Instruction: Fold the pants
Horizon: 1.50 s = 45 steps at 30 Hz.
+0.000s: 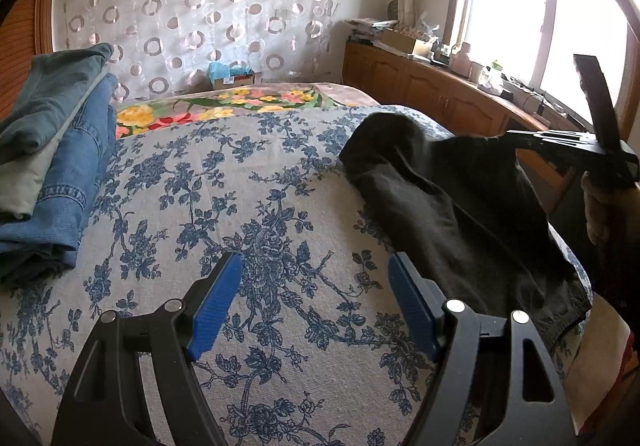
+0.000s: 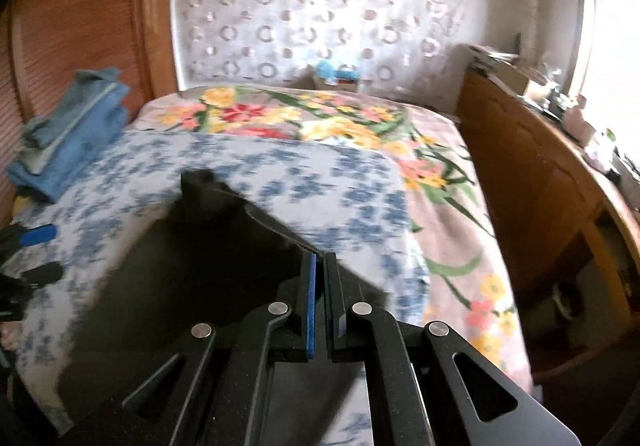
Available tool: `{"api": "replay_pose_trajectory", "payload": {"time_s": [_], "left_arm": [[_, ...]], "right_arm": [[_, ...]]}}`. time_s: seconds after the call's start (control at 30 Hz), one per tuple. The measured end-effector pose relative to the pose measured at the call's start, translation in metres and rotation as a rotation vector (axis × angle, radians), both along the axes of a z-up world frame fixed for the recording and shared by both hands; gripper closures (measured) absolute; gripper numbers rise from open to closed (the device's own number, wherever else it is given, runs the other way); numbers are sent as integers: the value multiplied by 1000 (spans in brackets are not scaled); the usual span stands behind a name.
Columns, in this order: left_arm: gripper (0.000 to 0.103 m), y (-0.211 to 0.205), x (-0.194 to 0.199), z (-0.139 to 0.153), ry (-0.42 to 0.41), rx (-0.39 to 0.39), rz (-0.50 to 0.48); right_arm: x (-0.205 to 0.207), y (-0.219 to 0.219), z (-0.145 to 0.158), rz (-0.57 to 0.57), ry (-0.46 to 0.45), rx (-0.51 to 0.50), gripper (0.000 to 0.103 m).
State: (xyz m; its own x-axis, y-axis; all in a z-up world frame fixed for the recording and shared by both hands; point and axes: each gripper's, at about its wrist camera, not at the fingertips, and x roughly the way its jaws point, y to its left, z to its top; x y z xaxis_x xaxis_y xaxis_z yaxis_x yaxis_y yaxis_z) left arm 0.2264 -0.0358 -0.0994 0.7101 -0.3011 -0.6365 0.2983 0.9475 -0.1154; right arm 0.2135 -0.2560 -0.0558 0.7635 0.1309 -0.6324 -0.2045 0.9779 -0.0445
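Dark black pants (image 1: 452, 205) lie on the right side of the bed. One edge of them is lifted off the cover by my right gripper (image 1: 516, 135), which a hand holds at the far right. In the right wrist view, my right gripper (image 2: 320, 256) is shut on the pants (image 2: 208, 246), and the black cloth hangs down and left from the pinched blue pads. My left gripper (image 1: 315, 262) hovers open over the bare cover just left of the pants, with nothing between its fingers. It also shows at the left edge of the right wrist view as the left gripper (image 2: 40, 254).
A blue-flowered cover (image 1: 260, 185) is spread over the bed, with a bright floral blanket (image 1: 240, 101) beyond it. A stack of folded jeans (image 1: 60, 165) sits at the far left by the wooden headboard. A cluttered wooden cabinet (image 1: 440, 85) runs along the right under the window.
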Motion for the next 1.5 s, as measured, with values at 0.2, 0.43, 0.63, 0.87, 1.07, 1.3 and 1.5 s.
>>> {"api": "replay_pose_trajectory", "payload": {"time_s": [0.2, 0.43, 0.63, 0.87, 1.07, 1.3, 1.5], "left_arm": [[26, 1, 0, -1, 5, 7, 1], [26, -2, 1, -1, 12, 17, 3], [26, -1, 1, -1, 13, 23, 5], [26, -3, 1, -1, 12, 29, 6], [26, -3, 1, -1, 13, 36, 9], [26, -4, 2, -1, 18, 38, 13], [26, -3, 2, -2, 19, 44, 14]], "right_arm": [[18, -16, -17, -52, 45, -8, 100], [32, -16, -17, -62, 57, -22, 100], [38, -23, -19, -95, 66, -29, 100], [23, -21, -16, -76, 45, 31, 95], [30, -26, -35, -61, 97, 42, 82], [42, -32, -40, -53, 126, 46, 82], [36, -28, -36, -45, 94, 21, 101]]}}
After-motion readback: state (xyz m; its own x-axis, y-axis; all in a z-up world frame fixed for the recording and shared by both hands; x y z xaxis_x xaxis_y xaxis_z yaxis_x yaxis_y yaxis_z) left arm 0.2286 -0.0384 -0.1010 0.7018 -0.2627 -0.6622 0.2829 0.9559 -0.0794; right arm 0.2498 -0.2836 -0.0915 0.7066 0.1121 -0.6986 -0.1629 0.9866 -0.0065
